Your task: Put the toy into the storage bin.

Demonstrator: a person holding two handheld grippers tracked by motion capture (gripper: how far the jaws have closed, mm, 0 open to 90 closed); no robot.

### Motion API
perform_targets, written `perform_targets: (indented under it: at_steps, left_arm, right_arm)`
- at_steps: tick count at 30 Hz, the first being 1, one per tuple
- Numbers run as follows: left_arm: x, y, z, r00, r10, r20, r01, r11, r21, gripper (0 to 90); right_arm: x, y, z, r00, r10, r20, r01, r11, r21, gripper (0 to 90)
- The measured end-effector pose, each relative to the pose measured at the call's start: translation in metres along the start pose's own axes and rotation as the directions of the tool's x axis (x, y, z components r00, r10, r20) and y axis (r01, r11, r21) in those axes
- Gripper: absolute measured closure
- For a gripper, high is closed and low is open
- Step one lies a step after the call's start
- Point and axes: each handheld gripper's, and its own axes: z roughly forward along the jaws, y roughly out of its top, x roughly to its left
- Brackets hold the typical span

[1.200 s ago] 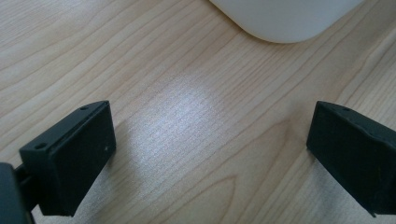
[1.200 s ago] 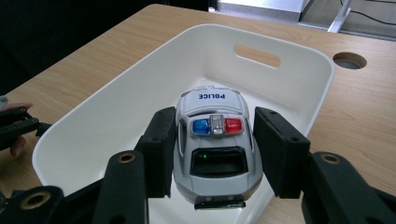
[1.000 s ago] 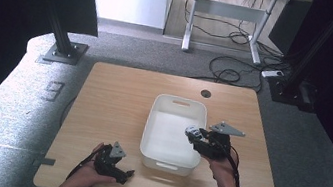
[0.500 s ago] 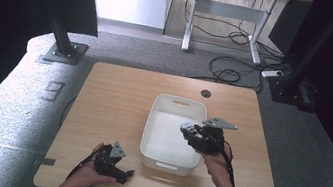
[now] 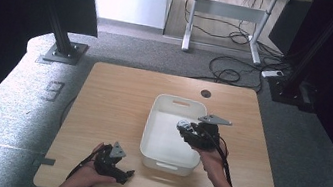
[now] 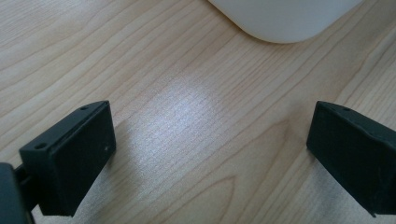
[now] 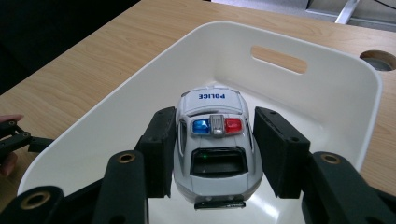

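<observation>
My left gripper (image 5: pixel 127 173) sits near the table's (image 5: pixel 113 100) front edge, jaws spread wide over bare wood. Farther out, the right gripper (image 7: pixel 214 154) is clamped on the toy police car (image 7: pixel 214 140) — pads on both its sides, held over the inside of the white bin (image 7: pixel 327 79).

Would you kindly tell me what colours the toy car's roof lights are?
Blue and red, on the toy police car, clearest in the right gripper view.

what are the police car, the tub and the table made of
Police car: looks like glossy moulded plastic, with shiny white body panels and clear red and blue roof lights. Tub: probably smooth white plastic, one piece with rounded corners and a cut-out handle. Table: light wood or a wood-look laminate, showing visible grain.
</observation>
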Motion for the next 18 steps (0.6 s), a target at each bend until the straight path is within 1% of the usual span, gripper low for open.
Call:
perform_targets:
  at_steps: [3,10,18]
  left_arm:
    - [0.0,0.0,0.0,1.0,0.0,0.0,0.0,1.0,0.0,1.7]
    - [0.0,0.0,0.0,1.0,0.001,0.0,-0.001,1.0,0.0,1.7]
    - [0.0,0.0,0.0,1.0,0.004,0.003,-0.004,1.0,-0.001,1.7]
  right_arm:
    - [0.002,0.001,0.003,1.0,-0.005,0.0,0.005,1.0,0.005,50.6]
    - [0.01,0.007,0.016,0.9999,-0.012,-0.004,0.012,1.0,0.022,50.6]
    - [0.017,0.011,0.028,0.9998,-0.016,-0.008,0.017,0.999,0.04,50.6]
